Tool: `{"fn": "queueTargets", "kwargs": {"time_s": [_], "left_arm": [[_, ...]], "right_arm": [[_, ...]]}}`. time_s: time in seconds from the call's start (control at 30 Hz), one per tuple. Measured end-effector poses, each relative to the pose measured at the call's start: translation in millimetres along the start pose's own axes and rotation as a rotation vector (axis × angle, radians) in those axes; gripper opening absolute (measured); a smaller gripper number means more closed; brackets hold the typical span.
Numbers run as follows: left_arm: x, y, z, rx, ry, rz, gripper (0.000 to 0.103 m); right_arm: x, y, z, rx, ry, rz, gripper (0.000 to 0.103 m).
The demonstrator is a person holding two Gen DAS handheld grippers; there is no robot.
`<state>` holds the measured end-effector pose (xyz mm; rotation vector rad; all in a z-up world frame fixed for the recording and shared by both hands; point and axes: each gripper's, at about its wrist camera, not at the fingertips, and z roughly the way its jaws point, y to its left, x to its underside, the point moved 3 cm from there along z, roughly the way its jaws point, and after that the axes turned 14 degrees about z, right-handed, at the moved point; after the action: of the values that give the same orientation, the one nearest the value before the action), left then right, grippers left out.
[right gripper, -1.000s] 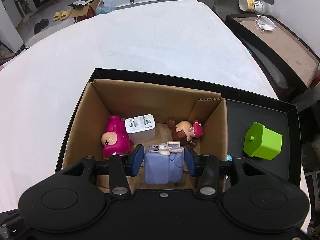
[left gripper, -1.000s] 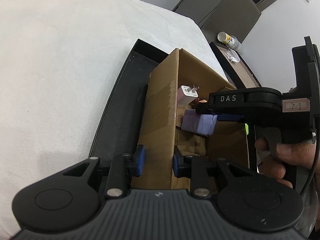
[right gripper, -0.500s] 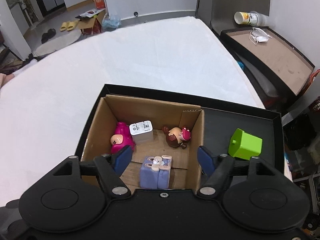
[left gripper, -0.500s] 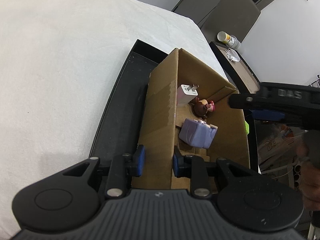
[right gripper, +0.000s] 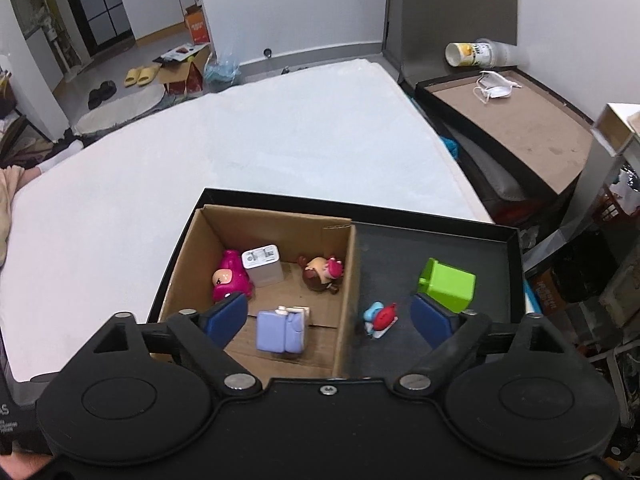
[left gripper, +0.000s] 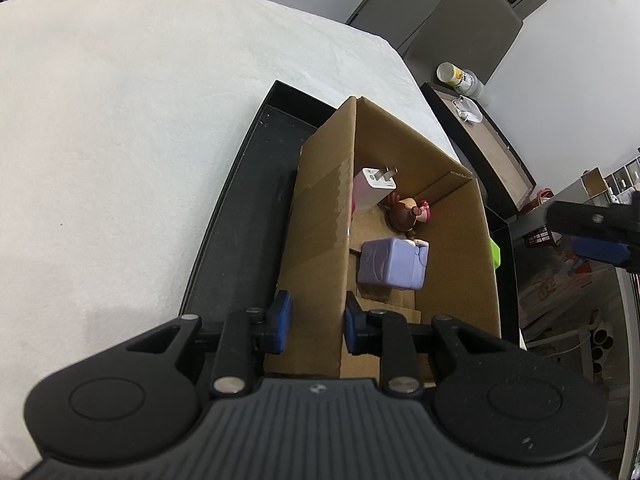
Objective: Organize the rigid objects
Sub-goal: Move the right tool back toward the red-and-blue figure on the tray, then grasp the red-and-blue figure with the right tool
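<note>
Left hand-held gripper [left gripper: 314,322] clenched on brown cardboard box [left gripper: 320,240] wall, right hand-held gripper [right gripper: 328,318] empty, jaws opening, above lilac block toy [right gripper: 280,332] inside.

1. A cardboard box [right gripper: 276,216] stands in the left part of a tray [right gripper: 516,272], which lies on a table [right gripper: 240,152].
2. In the box: two figurines [right gripper: 230,278] [right gripper: 322,274] at the back, a charger [right gripper: 262,266] between them, and a block toy [right gripper: 280,330] nearer the front.
3. Right of the box, on the tray floor, lies a small figure [right gripper: 380,318], with a cube [right gripper: 448,284] further right.

Both wrist views steeply downward, close, sharing cardboard box [left gripper: 316,240] interior
</note>
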<state>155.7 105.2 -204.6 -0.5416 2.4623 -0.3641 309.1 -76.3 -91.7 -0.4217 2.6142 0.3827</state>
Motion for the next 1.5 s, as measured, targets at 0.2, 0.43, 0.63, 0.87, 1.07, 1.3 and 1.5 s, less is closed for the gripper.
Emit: {"fn": "queueTargets", "kwargs": {"time_s": [0.2, 0.43, 0.63, 0.87, 1.07, 1.3, 1.5], "left_arm": [[-0.6, -0.8, -0.4, -0.006, 0.002, -0.003, 0.025], [-0.4, -2.4, -1.2, -0.019, 0.0, 0.004, 0.025], [-1.3, -4.0, 0.6, -0.026, 0.007, 0.005, 0.025], [-2.6, -4.5, 2.9, -0.032, 0.013, -0.003, 0.025], [-3.1, -4.9, 4.8, -0.039, 0.016, -0.003, 0.025], [-3.2, -4.4, 5.6, -0.041, 0.016, -0.001, 0.025], [-3.3, -3.8, 6.5, -0.042, 0.017, -0.001, 0.026]], "right_arm": [[-2.4, -21.8, -9.5, 0.0, -0.036, 0.031, 0.097], [-2.6, -52.6, -4.1, 0.016, -0.042, 0.08, 0.097], [0.3, -69.8, 13.6, 0.009, -0.013, 0.109, 0.097], [2.1, -81.6, 39.8, -0.002, 0.01, 0.166, 0.094], [4.0, -93.1, 67.2, -0.025, 0.065, 0.247, 0.076], [6.4, -97.5, 100.4, -0.052, 0.123, 0.362, 0.063], [9.1, -97.2, 115.3, -0.03, 0.141, 0.415, 0.056]]}}
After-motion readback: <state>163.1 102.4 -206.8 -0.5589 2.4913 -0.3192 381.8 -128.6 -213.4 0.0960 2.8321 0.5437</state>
